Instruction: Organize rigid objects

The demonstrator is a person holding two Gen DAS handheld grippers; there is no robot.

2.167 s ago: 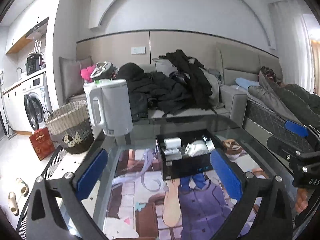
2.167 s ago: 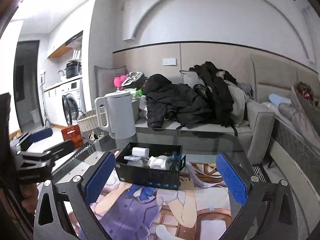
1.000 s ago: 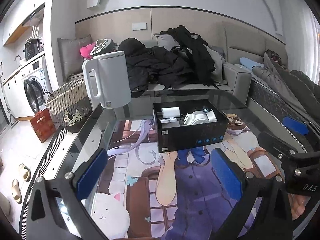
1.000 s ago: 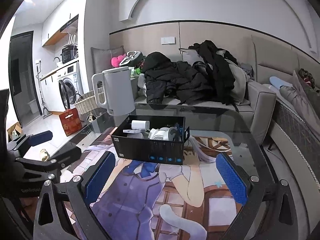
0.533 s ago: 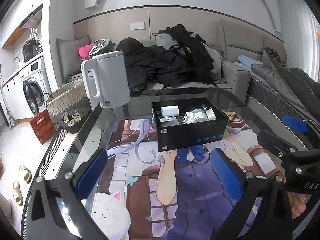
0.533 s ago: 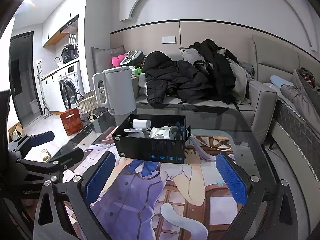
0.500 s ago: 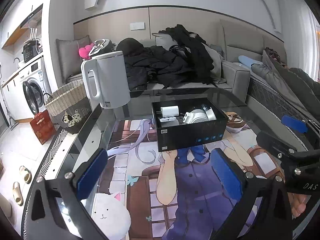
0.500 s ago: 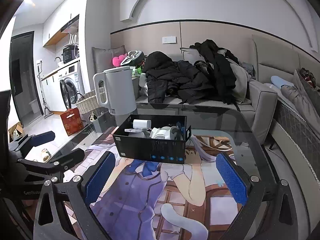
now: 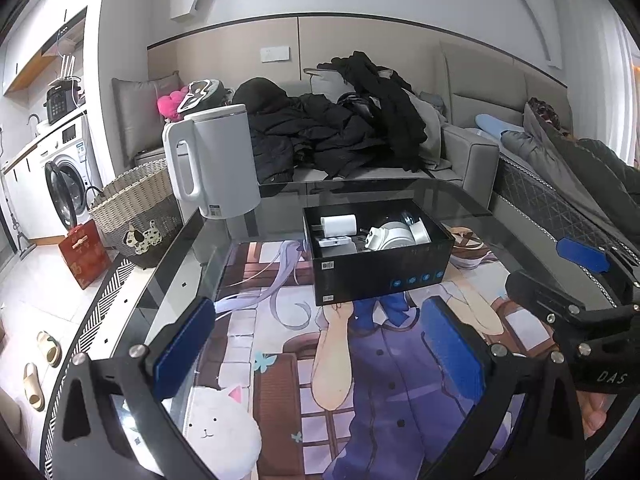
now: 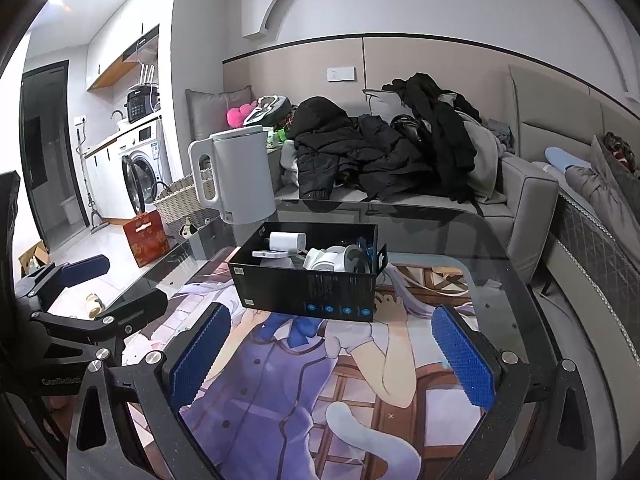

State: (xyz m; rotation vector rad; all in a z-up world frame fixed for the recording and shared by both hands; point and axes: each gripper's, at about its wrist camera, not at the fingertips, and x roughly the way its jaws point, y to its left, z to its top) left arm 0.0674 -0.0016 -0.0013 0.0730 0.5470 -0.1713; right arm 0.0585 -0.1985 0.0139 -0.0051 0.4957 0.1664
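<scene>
1. Both grippers are hanging over the glass table (image 9: pixel 472 196) w/ nothing between the pads: left gripper (image 9: pixel 320 344) is sitting w/ fingers spread wide, right gripper (image 10: pixel 332 350) likewise spread and empty

2. Black box (image 9: pixel 380 268) is standing on the printed mat (image 9: pixel 360 380), open top, already holding small white rigid items: a white cylinder (image 9: pixel 339 224) at back left, a flat white piece (image 9: pixel 336 242) beside it, a round white gadget (image 9: pixel 390 236) to the right. No loose rigid bits are showing on the mat outside the box, so the scene is fitting either items just packed or items about to be lifted out & sorted; can't tell which

3. Rel. to grippers: box is lying straight ahead of both, near but apart, roughly centred btwn the left gripper's fingers in the left wrist view, slightly left of centre in the right wrist view (image 10: pixel 308 284). White kettle (image 9: pixel 212 160) is standing behind-left of the box, apart from it

4. Doing any grasp well, as I'm judging it: coming in from above the box wall, keeping fingers clear of the rim, pinching one item at a time; the cylinder probably rolls, so closing across its round sides. Glass edge is near the kettle, so avoiding side knocks
</scene>
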